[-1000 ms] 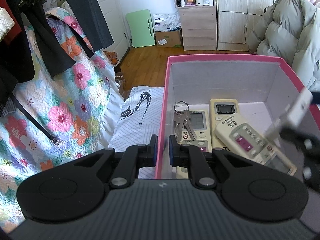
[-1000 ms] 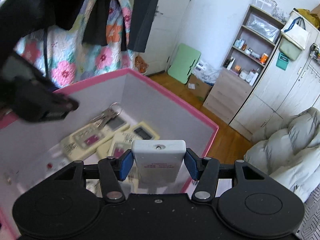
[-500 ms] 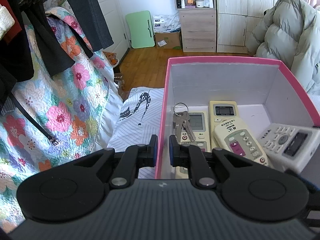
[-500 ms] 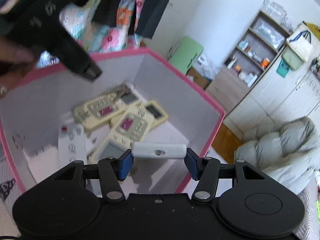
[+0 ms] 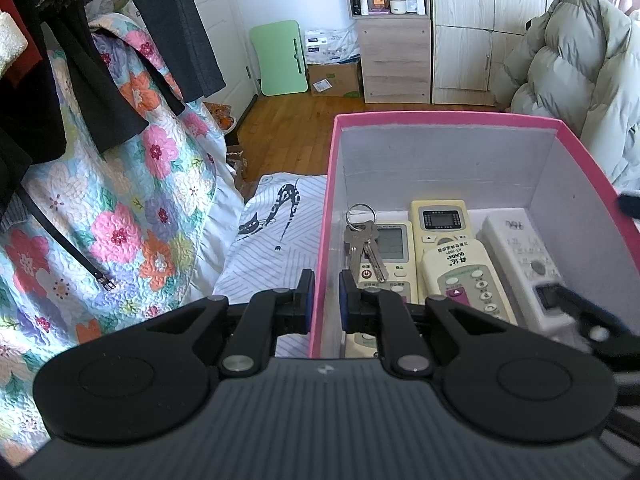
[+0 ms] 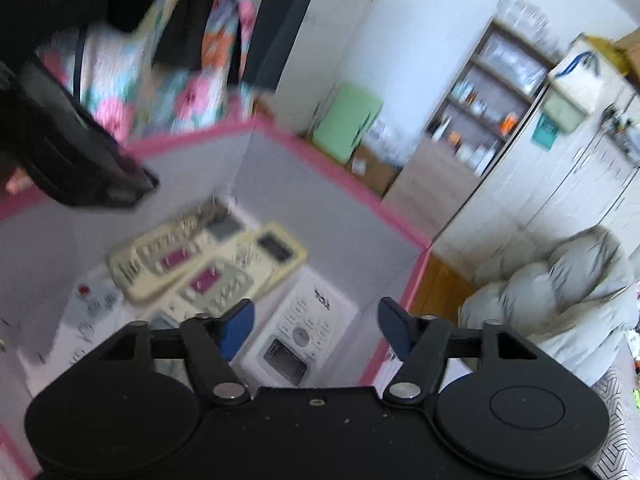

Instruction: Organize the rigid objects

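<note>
Pink rim of the box (image 5: 326, 216) sits pinched between the narrow jaws of the left gripper (image 5: 323, 296), at its left wall near the front corner. The right gripper (image 6: 316, 320) is opening wide, pads clear of the white remote (image 6: 300, 328), which lies flat against the box's right wall. Three cream remotes (image 5: 460, 276) and keys (image 5: 362, 240) fill the left floor; bare floor remains only along the far wall.
</note>
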### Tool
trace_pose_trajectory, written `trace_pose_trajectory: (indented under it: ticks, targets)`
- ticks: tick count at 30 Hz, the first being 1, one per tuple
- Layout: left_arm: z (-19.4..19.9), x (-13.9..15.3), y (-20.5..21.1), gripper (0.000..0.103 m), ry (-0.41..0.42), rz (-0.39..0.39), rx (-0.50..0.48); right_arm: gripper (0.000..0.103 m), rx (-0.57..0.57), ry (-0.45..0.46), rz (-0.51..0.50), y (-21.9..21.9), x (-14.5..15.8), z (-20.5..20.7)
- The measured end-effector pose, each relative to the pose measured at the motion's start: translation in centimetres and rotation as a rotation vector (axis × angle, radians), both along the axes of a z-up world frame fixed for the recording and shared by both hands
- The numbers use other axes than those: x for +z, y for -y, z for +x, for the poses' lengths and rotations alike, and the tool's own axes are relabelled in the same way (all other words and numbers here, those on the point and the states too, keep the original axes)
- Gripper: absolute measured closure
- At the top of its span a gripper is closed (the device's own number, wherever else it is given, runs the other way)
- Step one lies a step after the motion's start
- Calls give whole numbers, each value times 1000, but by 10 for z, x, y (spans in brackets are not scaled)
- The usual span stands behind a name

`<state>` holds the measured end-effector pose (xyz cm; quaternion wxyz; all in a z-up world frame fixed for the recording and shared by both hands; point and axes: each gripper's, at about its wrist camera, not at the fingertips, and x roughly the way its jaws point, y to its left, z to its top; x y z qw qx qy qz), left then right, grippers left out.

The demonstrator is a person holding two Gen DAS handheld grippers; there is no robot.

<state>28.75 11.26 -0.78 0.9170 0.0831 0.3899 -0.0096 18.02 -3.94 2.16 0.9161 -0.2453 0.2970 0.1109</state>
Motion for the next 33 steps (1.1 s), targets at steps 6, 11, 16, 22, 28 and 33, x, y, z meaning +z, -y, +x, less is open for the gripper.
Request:
trace_pose_trajectory:
  ticks: [6, 11, 16, 22, 28, 33]
  targets:
    - [0, -1, 1, 91, 1, 5, 0, 29, -23, 74, 156, 27, 25, -41]
    - [0, 0, 2, 91, -1, 12, 2, 29, -77, 10, 351, 53, 28, -53]
    - [0, 0, 3, 91, -4, 27, -1, 29, -95, -9, 411, 61, 20, -53]
    - [0, -1, 4, 91, -16, 30, 4, 29, -110, 3, 438, 61, 19, -58]
    - [2, -1, 3, 91, -30, 31, 8, 28, -131, 32, 473, 66, 24, -75]
    - [-1, 5, 0, 91, -40, 12, 21, 28, -159, 49, 487, 73, 25, -94]
